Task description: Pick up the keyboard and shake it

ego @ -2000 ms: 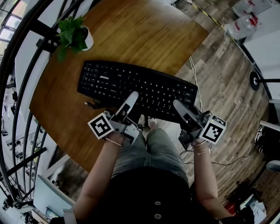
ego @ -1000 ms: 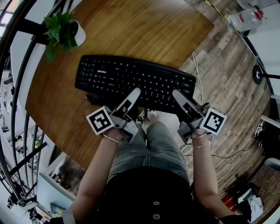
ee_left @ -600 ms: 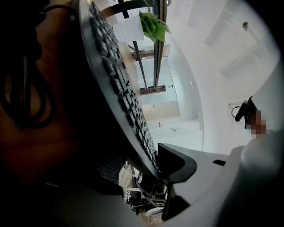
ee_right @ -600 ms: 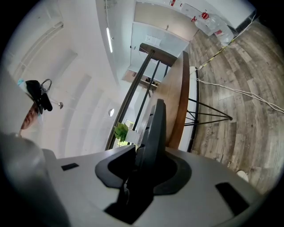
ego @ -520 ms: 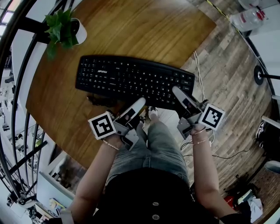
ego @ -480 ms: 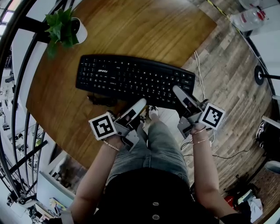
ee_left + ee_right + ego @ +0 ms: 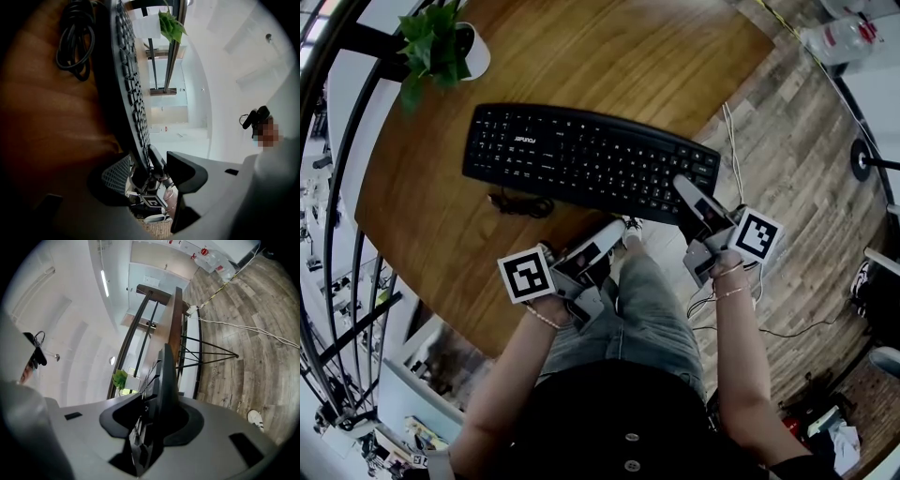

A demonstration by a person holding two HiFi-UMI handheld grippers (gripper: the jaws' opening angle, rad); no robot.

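Observation:
A black keyboard (image 7: 591, 164) lies across the wooden table (image 7: 609, 56), its right end near the table's edge. My right gripper (image 7: 686, 190) is shut on the keyboard's front right corner; in the right gripper view the keyboard's thin edge (image 7: 166, 376) runs between the jaws of the right gripper (image 7: 157, 413). My left gripper (image 7: 617, 232) hangs open just off the table's front edge, apart from the keyboard. In the left gripper view the keyboard (image 7: 126, 93) stands ahead of the left gripper (image 7: 150, 187), with nothing between the jaws.
The keyboard's coiled black cable (image 7: 520, 202) lies on the table in front of it. A potted green plant (image 7: 441, 47) stands at the far left corner. A black railing (image 7: 337, 187) curves along the left. Water bottles (image 7: 844, 37) stand on the wooden floor at upper right.
My left gripper has let go of the keyboard's front edge and drawn back toward the person. The right gripper stays shut on the right corner. The keyboard sits slightly farther away.

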